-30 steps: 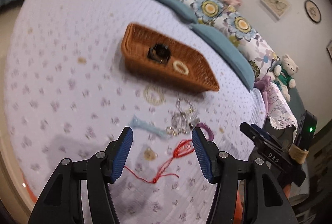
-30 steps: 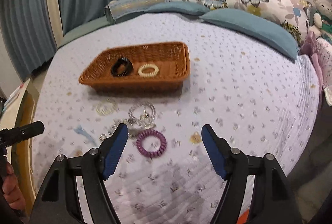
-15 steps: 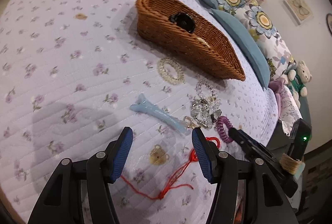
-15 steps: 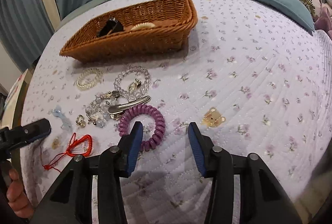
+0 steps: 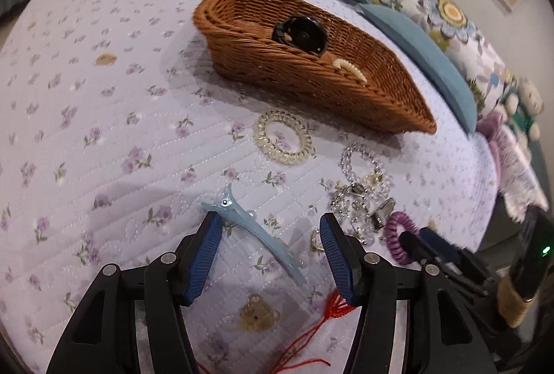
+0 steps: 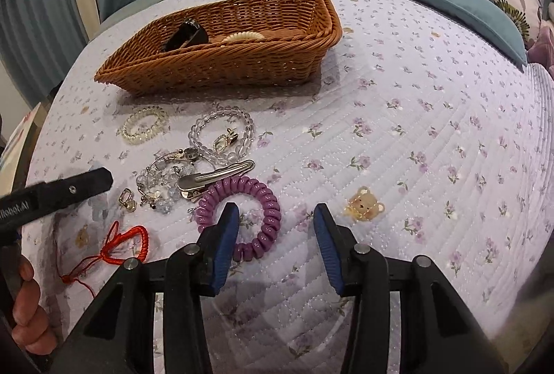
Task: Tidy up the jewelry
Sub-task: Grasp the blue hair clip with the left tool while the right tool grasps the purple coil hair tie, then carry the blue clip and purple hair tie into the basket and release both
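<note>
Picking-up step: left tongs wide around blue hair clip; right tongs wide astride purple coil tie. Next: close, carry to basket.

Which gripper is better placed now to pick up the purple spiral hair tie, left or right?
Right. The open right gripper already has one finger inside the purple spiral hair tie, straddling its near side. The left gripper is open around the blue hair clip instead.

Black grippers, ribbed blue pads, silver screws
</note>
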`<state>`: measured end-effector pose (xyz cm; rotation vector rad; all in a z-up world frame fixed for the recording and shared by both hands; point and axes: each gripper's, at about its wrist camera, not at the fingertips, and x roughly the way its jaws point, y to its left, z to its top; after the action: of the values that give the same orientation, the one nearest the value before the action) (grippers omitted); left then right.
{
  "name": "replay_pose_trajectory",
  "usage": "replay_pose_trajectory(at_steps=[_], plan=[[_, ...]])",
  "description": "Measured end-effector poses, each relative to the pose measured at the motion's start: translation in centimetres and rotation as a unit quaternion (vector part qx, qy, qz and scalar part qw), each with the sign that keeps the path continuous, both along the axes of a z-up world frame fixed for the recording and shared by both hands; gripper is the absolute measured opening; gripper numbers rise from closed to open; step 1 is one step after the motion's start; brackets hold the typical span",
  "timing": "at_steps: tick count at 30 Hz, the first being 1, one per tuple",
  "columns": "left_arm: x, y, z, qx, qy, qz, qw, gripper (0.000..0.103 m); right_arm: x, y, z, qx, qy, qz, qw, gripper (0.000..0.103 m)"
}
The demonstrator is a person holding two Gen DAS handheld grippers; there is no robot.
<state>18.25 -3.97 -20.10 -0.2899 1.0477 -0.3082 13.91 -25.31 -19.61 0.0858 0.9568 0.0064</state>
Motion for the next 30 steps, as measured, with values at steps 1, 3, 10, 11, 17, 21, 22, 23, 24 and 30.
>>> replay_pose_trajectory(at_steps=[1,3,10,11,17,21,22,23,24,30], plan=[[-0.1,-0.3,0.0,0.018,-0.004,-0.004,0.9998,0.050,0.0,0.1,0.0,0.000,0.000,0.003,1.000,0.044],[-0.3,-0.6,0.0,0.045,-0.009,-0.012,0.9989,0.038,0.1,0.2,0.0,0.002,0.000,0.010,1.000,0.036],[-1.0,1.0,0.1,0.027,-0.006,-0.018,0.9994,0.007,-0.3,0.3,0.1,0.022,-0.002,0.025,0.999,0.015],[-1.3,1.1,0.2,0.023,-0.010,-0.020,0.9995,0.007,-0.4,0.3,0.1,0.024,-0.003,0.026,0.999,0.015],[-4.0,1.8,1.3,-0.003,-0.037,-0.044,0.9983,0.007,-1.5,0.5,0.7,0.052,-0.007,0.033,0.998,0.014],[-4.7,2.2,2.9,-0.008,-0.056,-0.052,0.9971,0.007,-2.3,1.3,2.9,0.052,-0.030,0.044,0.997,0.014],[-4.8,2.3,3.6,-0.010,-0.063,-0.053,0.9965,0.007,-2.4,1.6,3.8,0.050,-0.040,0.047,0.997,0.014],[-4.7,2.3,4.1,-0.010,-0.068,-0.053,0.9962,0.007,-2.4,1.8,4.6,0.048,-0.049,0.050,0.996,0.014],[-4.6,2.3,4.6,-0.012,-0.074,-0.054,0.9957,0.007,-2.4,2.0,5.5,0.046,-0.059,0.053,0.996,0.014],[-2.9,1.9,8.1,-0.011,-0.113,-0.066,0.9914,0.007,0.0,2.2,10.3,0.034,-0.104,0.060,0.992,0.014]])
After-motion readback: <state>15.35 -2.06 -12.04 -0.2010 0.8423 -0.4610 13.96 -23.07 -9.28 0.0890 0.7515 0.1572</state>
